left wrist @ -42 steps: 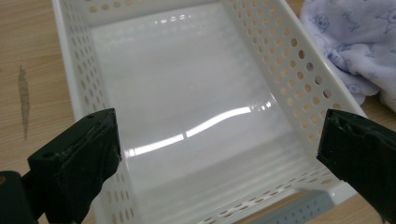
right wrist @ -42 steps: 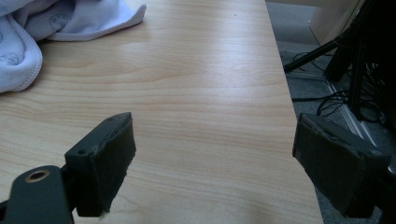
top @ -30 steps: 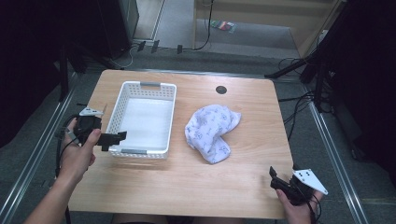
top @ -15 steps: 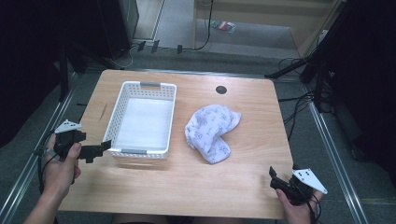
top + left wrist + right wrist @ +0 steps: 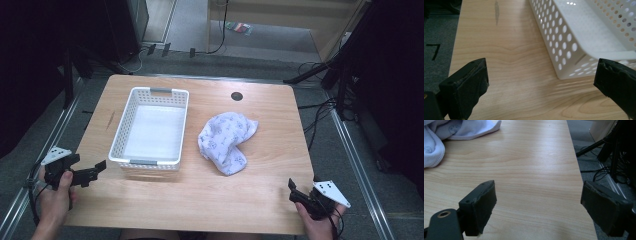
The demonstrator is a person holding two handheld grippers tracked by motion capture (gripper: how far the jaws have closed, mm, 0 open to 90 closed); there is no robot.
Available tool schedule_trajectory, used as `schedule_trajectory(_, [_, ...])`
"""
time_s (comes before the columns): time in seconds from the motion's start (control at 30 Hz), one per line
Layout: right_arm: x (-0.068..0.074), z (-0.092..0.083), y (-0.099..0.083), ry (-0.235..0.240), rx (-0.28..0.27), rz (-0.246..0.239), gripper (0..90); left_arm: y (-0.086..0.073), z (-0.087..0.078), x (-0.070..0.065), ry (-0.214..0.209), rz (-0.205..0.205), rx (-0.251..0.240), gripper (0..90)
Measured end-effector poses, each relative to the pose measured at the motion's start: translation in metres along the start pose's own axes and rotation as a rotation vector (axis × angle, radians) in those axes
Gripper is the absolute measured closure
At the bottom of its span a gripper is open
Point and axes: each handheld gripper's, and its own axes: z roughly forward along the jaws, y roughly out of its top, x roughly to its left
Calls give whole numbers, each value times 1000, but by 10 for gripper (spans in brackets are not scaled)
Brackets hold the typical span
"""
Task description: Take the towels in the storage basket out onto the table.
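A white perforated plastic basket point(image 5: 150, 127) stands empty on the left half of the wooden table point(image 5: 200, 200). A crumpled white cloth with a pale blue print point(image 5: 226, 141) lies to its right. My left gripper point(image 5: 95, 172) hovers at the table's near-left edge, just short of the basket's near-left corner, open and empty. In the left gripper view the jaws point(image 5: 541, 72) stand wide apart, with the basket's corner point(image 5: 564, 57) ahead to the right. My right gripper point(image 5: 294, 191) rests at the near-right corner, open and empty point(image 5: 539, 187). The cloth point(image 5: 449, 132) lies ahead to its left.
A round dark cable hole point(image 5: 236, 96) sits near the table's far edge. Cables and dark stand legs point(image 5: 345, 95) lie on the floor to the right. The table's right edge point(image 5: 576, 170) runs close beside the right gripper.
My left gripper has drawn back from the basket's left side toward the near-left corner of the table. The right gripper, basket and cloth have stayed put.
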Motion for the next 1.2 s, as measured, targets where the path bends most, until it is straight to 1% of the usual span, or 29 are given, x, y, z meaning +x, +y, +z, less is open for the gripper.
schedule_trajectory(0.13, [0, 0, 0, -1, 0, -1, 132, -13, 3, 9, 24, -6, -9, 0])
schedule_trajectory(0.17, [0, 0, 0, -1, 0, -1, 132, -17, 3, 13, 26, -11, -13, 0])
schedule_trajectory(0.2, [0, 0, 0, -1, 0, -1, 132, -17, 3, 13, 26, -11, -13, 0])
schedule_trajectory(0.3, [0, 0, 0, -2, 0, -1, 132, -25, 4, 18, 27, -23, -30, 0])
schedule_trajectory(0.37, [0, 0, 0, -1, 0, 0, 132, -29, 3, 20, 24, -14, -45, 0])
schedule_trajectory(0.47, [0, 0, 0, 0, 2, 1, 132, -35, 0, 22, 34, 27, -73, 0])
schedule_trajectory(0.6, [0, 0, 0, 1, 1, 2, 132, -39, -1, 24, 29, 28, -84, 0])
schedule_trajectory(0.63, [0, -1, 0, -6, -2, 7, 130, -41, -2, 25, 32, 33, -84, 0])
schedule_trajectory(0.77, [0, -1, 0, -9, 0, 8, 130, -44, 0, 23, 39, 43, -90, 0])
schedule_trajectory(0.83, [0, -1, 0, -9, -1, 8, 130, -45, 3, 23, 34, 42, -92, 0])
schedule_trajectory(0.9, [0, -1, 0, -9, -3, 9, 130, -46, 4, 23, 39, 34, -92, 0])
schedule_trajectory(1.0, [-1, -1, 0, -6, -5, 14, 130, -46, 7, 22, 49, 41, -80, 0])
schedule_trajectory(1.1, [-1, -1, 0, -10, -6, 14, 129, -47, 9, 19, 64, 54, -78, 0])
schedule_trajectory(1.2, [-2, -1, 0, -13, -4, 21, 129, -47, 10, 16, 76, 83, -68, 0])
